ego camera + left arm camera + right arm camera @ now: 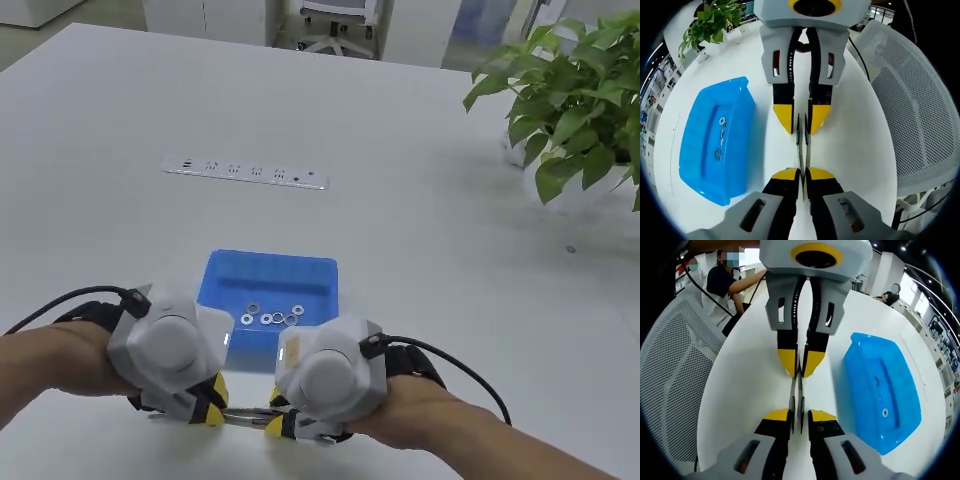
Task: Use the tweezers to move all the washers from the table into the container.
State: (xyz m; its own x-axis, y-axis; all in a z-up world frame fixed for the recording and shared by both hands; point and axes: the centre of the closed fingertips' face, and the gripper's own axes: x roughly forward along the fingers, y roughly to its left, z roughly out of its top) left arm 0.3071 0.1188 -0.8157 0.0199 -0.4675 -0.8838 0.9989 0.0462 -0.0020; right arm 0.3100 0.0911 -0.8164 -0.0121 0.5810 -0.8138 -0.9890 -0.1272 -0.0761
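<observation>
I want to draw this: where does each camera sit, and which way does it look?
Head view: on the person's head, looking forward and down at the blue container holding washers; the forearms, left tongs and right tongs show.
Left gripper view: on the left tongs, looking along them at the right tongs; container on its left.
Right gripper view: on the right tongs, facing back at the left tongs; container on its right.
Shared: both gripper views show the tweezers pinched by both tongs.
</observation>
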